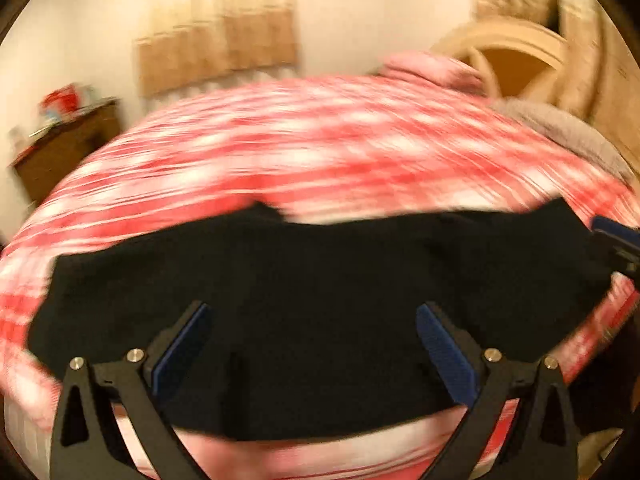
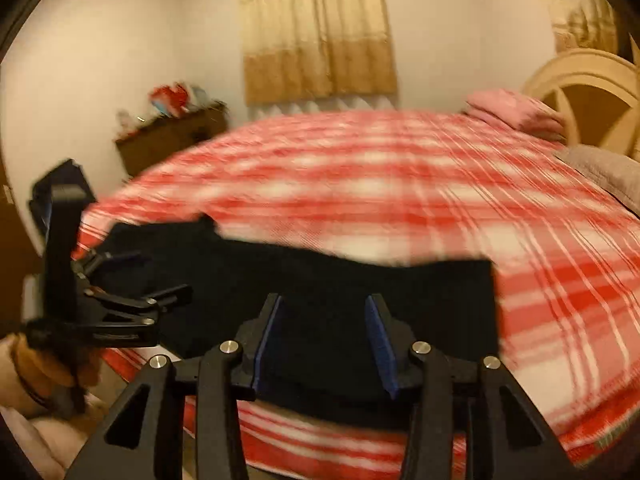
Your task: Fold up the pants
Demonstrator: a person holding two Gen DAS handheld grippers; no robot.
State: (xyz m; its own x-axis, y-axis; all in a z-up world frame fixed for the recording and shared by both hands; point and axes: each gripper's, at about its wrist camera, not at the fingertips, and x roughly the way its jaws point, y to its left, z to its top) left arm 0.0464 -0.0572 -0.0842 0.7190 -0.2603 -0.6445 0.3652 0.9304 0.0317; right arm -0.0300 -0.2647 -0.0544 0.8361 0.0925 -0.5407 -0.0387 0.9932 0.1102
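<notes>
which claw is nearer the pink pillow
Right. The right claw hangs over the end of the pants toward the pink pillow; the left claw is over the far end.

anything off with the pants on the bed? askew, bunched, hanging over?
Mostly tidy: the black pants lie flat as a long band across the plaid blanket. One oddity: the far edge has a small flap poking up, so layers aren't flush. Both views are motion-blurred.

The pants (image 1: 320, 320) are black. The bedspread (image 2: 440, 200) is a red and white plaid. The pillow (image 2: 516, 112) is pink. The curtain (image 2: 316, 32) is tan and gold, the wall (image 2: 120, 52) cream, the headboard (image 2: 580, 76) beige, the dresser (image 2: 168, 140) dark brown. Each tool (image 1: 312, 344) (image 2: 326, 336) is black with blue pads (image 1: 448, 352).
</notes>
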